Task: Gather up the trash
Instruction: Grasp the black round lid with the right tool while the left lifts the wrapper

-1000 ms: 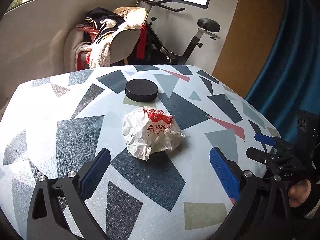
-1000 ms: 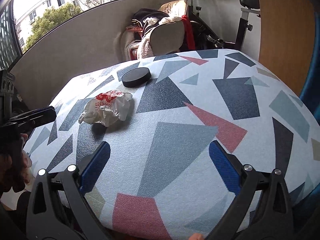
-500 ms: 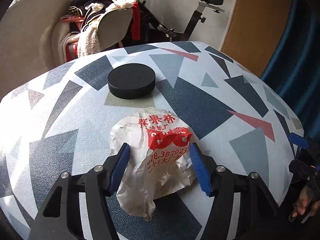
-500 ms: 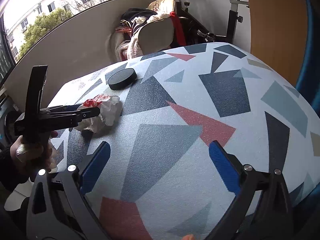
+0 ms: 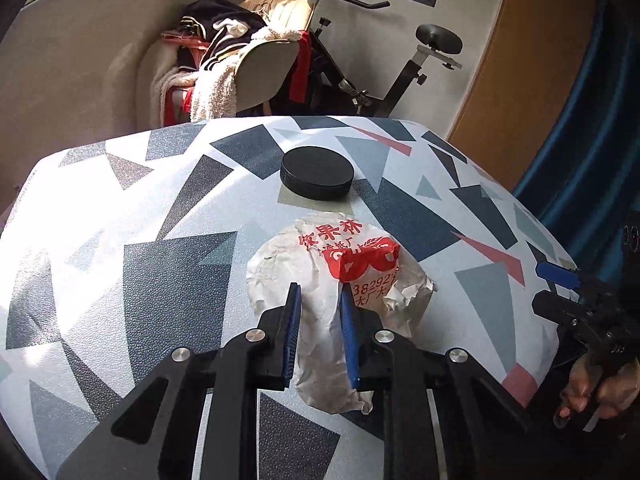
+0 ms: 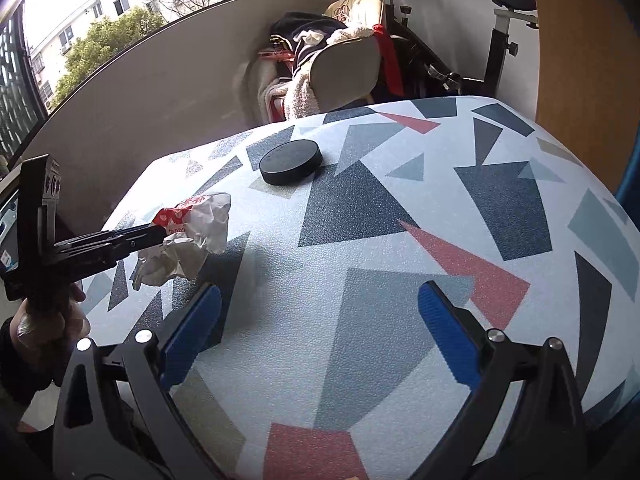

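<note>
A crumpled white paper wrapper (image 5: 340, 280) with red print is pinched between the blue pads of my left gripper (image 5: 319, 304). The right wrist view shows the wrapper (image 6: 188, 236) held clear above the patterned table (image 6: 360, 220), with the left gripper (image 6: 160, 236) shut on it from the left. My right gripper (image 6: 320, 308) is open and empty over the table's near side; it also shows in the left wrist view (image 5: 560, 288) at the right edge.
A black round lid (image 5: 317, 178) lies on the table beyond the wrapper, also in the right wrist view (image 6: 291, 161). Behind the table stand a chair piled with clothes (image 5: 224, 76) and an exercise bike (image 5: 400, 76).
My left gripper moved in over the wrapper, closed on it and lifted it off the table. The right gripper stayed open and hardly moved.
</note>
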### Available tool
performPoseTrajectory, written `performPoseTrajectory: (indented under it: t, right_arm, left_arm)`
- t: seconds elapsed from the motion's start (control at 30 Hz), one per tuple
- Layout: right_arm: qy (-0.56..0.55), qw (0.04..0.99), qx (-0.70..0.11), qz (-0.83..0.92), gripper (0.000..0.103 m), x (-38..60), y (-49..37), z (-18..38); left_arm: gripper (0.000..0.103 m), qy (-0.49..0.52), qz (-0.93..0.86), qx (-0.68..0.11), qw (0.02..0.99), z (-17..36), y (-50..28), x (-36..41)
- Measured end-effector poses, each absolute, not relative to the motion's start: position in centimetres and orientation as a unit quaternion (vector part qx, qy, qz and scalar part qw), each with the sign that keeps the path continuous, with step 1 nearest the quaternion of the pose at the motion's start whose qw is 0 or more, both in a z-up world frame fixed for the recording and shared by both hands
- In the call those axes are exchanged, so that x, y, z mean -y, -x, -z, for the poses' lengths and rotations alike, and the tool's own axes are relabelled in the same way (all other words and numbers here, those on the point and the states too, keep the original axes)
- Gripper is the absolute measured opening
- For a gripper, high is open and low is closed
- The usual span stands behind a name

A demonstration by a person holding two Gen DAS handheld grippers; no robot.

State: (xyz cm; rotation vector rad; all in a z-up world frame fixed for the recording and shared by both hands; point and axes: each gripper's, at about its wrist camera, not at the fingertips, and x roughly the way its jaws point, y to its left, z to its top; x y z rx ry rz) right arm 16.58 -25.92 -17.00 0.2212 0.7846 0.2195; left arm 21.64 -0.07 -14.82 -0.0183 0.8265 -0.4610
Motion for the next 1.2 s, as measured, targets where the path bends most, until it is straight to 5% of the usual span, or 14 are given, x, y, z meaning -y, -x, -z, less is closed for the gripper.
performPoseTrajectory:
  t: [0.33,0.73,1.2]
  right_arm:
    - [-0.11,0.908,-0.386,-0.123,0.097,23.0,-24.4,15.6]
    - [-0.025,0.87,-0.481,-0.108,0.097,15.7,-40.3,21.2]
    - [-0.004,0.874,-0.477,-0.092,0.091,14.6,-42.6,22.0]
  left_arm:
    - [0.019,0.057,0.179,-0.378,0.907,13.3,-19.2,-5.9]
    - [0.019,0.107,0.139,-0.353,0.919,12.1,-17.4,-11.2]
    - [0.019,0.127,0.137,-0.365,0.912,13.5,-17.1,-11.6]
